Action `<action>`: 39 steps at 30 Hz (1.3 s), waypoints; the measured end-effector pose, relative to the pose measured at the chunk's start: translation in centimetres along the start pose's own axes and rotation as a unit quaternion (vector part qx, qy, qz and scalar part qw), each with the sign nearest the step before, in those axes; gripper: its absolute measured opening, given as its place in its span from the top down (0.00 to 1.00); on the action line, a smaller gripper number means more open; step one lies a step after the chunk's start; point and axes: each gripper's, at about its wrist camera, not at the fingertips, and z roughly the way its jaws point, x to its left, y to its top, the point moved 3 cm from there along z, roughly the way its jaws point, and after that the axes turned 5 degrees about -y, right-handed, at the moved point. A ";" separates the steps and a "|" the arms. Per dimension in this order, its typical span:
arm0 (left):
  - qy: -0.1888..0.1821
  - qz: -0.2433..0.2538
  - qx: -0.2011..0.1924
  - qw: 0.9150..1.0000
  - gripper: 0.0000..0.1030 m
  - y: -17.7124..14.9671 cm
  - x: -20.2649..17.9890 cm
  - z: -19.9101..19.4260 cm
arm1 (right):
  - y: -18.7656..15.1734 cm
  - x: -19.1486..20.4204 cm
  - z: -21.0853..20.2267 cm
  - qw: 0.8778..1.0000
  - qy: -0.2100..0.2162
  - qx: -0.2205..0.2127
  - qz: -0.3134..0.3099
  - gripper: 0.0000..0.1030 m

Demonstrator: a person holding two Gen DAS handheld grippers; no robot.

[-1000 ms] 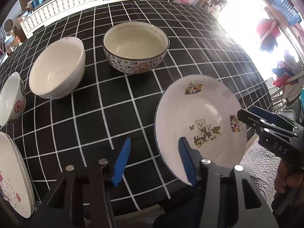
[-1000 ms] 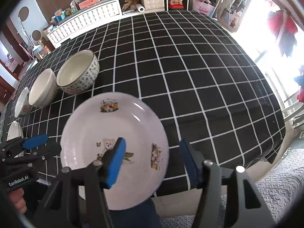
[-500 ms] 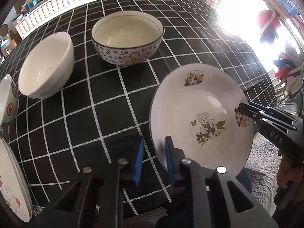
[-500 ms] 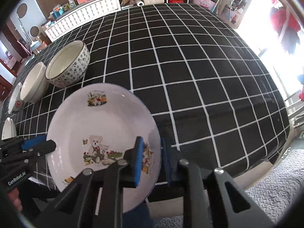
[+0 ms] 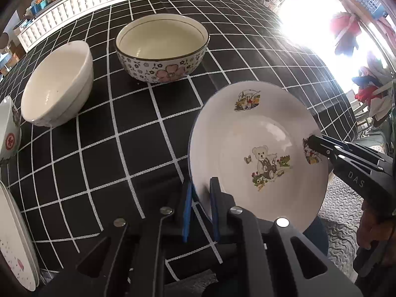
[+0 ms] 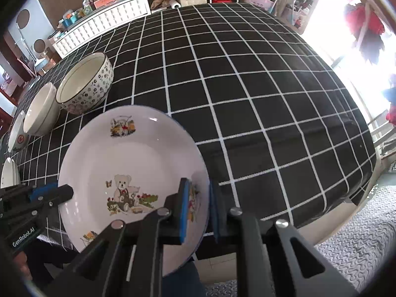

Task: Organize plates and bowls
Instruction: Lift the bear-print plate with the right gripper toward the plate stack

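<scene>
A white plate (image 5: 259, 128) (image 6: 128, 148) with a teddy bear picture sits at the near edge of the table, partly overhanging it. My left gripper (image 5: 201, 185) straddles the plate's left rim. Its jaws are closing and the blue pads press the rim from both sides. My right gripper (image 6: 200, 183) is closing the same way on the plate's right rim. Each gripper shows in the other's view: the right gripper (image 5: 311, 139) and the left gripper (image 6: 64, 190). A flowered bowl (image 5: 160, 69) (image 6: 84, 86) and a plain white bowl (image 5: 54, 91) (image 6: 39, 109) stand farther back.
A small bowl with a red mark (image 5: 8, 128) (image 6: 18, 133) and a stack of plates (image 5: 14, 242) (image 6: 8, 173) lie at the far left. The black checked tablecloth (image 5: 123, 148) stretches back to a white cabinet. A grey mat lies on the floor below the near edge.
Both grippers stood wide open around the plate's rims a second ago. Their jaws have since narrowed onto the rims. The hands have hardly moved.
</scene>
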 end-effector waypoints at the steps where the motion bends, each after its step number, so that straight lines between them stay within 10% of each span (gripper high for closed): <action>1: 0.000 -0.001 0.000 1.000 0.88 -0.2 0.3 -0.3 | 0.0 0.2 -0.1 1.000 0.001 -0.001 0.002 0.81; 39: 0.081 -0.110 -0.110 0.984 0.88 -10.3 19.3 -18.0 | -1.2 22.6 -7.2 0.989 0.093 -0.038 -0.104 0.81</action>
